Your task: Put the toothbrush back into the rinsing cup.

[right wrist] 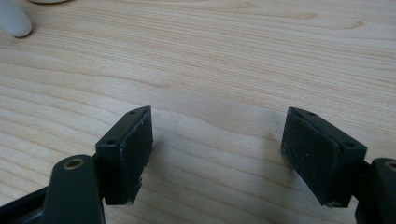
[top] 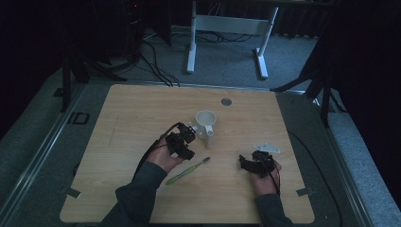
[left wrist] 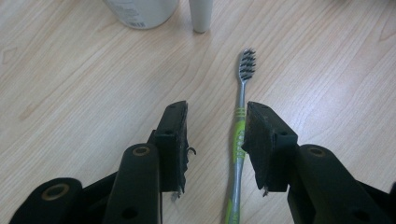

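Observation:
A green and grey toothbrush (top: 188,170) lies flat on the wooden table (top: 142,109), bristles toward the white cup (top: 205,121). My left gripper (top: 185,150) hovers over its handle. In the left gripper view the toothbrush (left wrist: 241,112) runs up between the open jaws of the left gripper (left wrist: 217,121), close to the right pad, with no pad pressing on it. The cup (left wrist: 140,11) and a white stick-like piece (left wrist: 201,14) stand beyond the bristles. My right gripper (top: 247,163) rests low at the right, and in its own view the right gripper (right wrist: 219,126) stands wide open over bare wood.
A small grey disc (top: 226,101) is set in the table near its far edge. Past the table, a white desk frame (top: 227,28) and cables lie on the grey floor. A white rounded end (right wrist: 14,23) shows in the right gripper view's top left.

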### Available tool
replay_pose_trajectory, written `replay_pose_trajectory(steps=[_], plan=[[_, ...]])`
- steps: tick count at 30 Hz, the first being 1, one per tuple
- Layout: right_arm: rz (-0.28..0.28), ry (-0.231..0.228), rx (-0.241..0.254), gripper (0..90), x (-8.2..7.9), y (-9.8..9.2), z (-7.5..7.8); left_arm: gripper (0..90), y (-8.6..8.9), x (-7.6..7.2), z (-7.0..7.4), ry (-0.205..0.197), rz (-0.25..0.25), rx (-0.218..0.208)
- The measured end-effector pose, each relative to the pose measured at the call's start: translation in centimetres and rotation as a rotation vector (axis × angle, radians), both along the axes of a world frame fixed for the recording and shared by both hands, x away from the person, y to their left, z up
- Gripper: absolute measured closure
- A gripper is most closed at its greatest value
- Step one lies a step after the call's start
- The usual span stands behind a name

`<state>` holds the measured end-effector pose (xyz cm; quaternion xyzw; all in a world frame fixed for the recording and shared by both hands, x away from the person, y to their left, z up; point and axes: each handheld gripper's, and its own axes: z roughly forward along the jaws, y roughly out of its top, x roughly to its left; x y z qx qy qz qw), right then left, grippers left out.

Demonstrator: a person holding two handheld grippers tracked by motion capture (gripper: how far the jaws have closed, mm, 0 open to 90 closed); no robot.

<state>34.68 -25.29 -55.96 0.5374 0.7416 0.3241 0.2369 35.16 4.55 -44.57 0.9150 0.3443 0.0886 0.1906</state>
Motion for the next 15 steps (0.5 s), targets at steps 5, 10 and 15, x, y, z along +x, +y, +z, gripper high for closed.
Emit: replay_pose_trajectory(steps=[5,10,15], plan=[[0.0,0.0,0.0,24.6,0.0,0.0,0.0,59.2,-0.18,0.07,-0.15,0.016,-0.001,0.011],[0.0,0.0,0.0,24.7,0.0,0.0,0.0,58.9,-0.51,0.13,-0.44,0.032,-0.007,0.026],[0.0,0.0,0.0,24.7,0.0,0.0,0.0,59.0,-0.83,0.16,-0.62,0.045,-0.012,0.033]])
